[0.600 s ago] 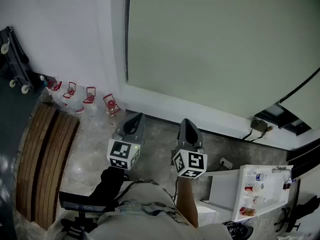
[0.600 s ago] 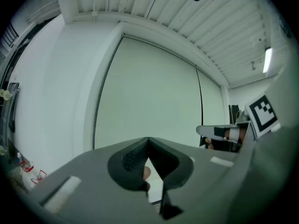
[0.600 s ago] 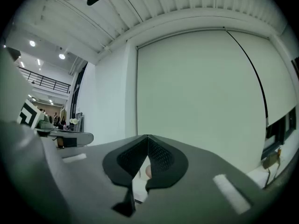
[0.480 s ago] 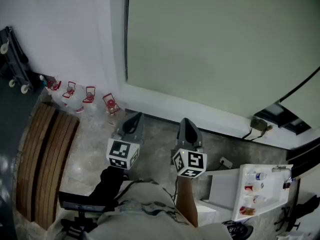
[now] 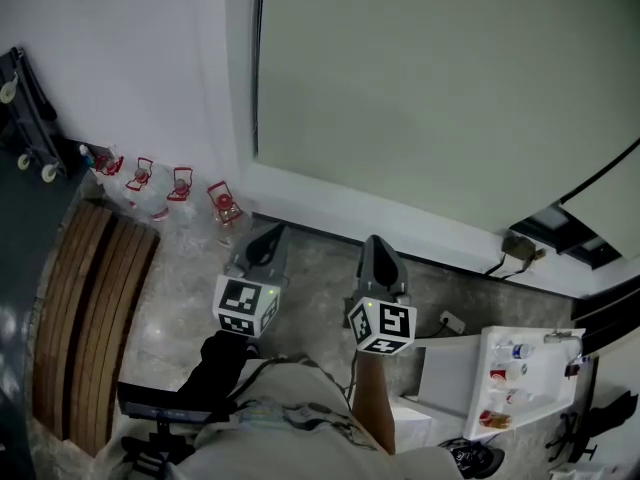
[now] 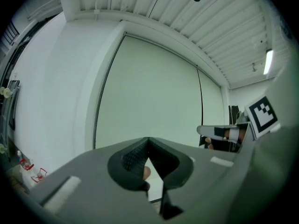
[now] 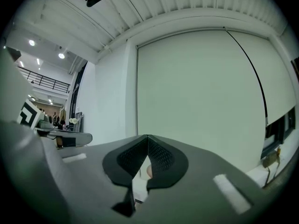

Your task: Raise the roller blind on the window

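With left gripper [image 5: 269, 231] and right gripper [image 5: 372, 241] both clenched on nothing, and the roller blind [image 5: 420, 88] fully down over the window [image 5: 330, 210] ahead: open one set of fingers, reach the dark cord [image 7: 252, 69], likely its pull, by the blind's right edge, clamp firmly, draw steadily.

The head view looks steeply down from above the person onto the left claw [image 5: 264, 243], the right claw [image 5: 376, 251], the floor [image 5: 180, 288] and the lower part of the roller blind [image 5: 430, 88]. Each claw view rides close behind its own jaws and faces level at the roller blind, which stands well apart. Both claw views share the roller blind and the ceiling [image 6: 187, 17], and each catches the other claw at its edge.
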A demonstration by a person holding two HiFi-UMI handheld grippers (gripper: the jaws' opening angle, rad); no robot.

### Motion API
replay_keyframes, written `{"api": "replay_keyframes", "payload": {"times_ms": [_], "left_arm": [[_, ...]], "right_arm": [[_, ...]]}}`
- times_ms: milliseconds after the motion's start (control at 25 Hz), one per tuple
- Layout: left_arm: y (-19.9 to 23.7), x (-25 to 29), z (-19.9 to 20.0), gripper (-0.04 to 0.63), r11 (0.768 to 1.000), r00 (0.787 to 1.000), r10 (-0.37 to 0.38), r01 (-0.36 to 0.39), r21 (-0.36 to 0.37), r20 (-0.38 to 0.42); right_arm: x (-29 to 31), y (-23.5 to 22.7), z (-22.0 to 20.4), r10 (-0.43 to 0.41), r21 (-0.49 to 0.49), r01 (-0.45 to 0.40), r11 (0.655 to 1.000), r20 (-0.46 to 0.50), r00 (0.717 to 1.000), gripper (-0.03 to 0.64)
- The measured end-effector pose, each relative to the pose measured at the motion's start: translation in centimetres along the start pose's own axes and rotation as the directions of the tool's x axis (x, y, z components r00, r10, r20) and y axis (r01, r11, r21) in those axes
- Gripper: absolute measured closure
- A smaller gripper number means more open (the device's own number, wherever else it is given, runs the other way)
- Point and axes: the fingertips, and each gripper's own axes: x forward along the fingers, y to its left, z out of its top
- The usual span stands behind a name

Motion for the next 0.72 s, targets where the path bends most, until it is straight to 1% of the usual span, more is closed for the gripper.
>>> {"api": "replay_keyframes", "payload": {"times_ms": [440,720], "left_arm": [[3.0,-1.4,-1.5,0.597,1.0,0.999,-0.013,0.013,-0.011,-0.03],[5.9,-3.6,-3.5,0.597,0.999,0.997,-0.017,0.015,-0.036,-0.08]], "right_arm": [[1.0,3.2,-1.2,-0.004,0.008,0.004,1.0,-0.017,1.0,0.615],[2.0,6.8,-3.1,0.002,0.019,-0.001,1.0,-0.055,0.998,0.615]]}}
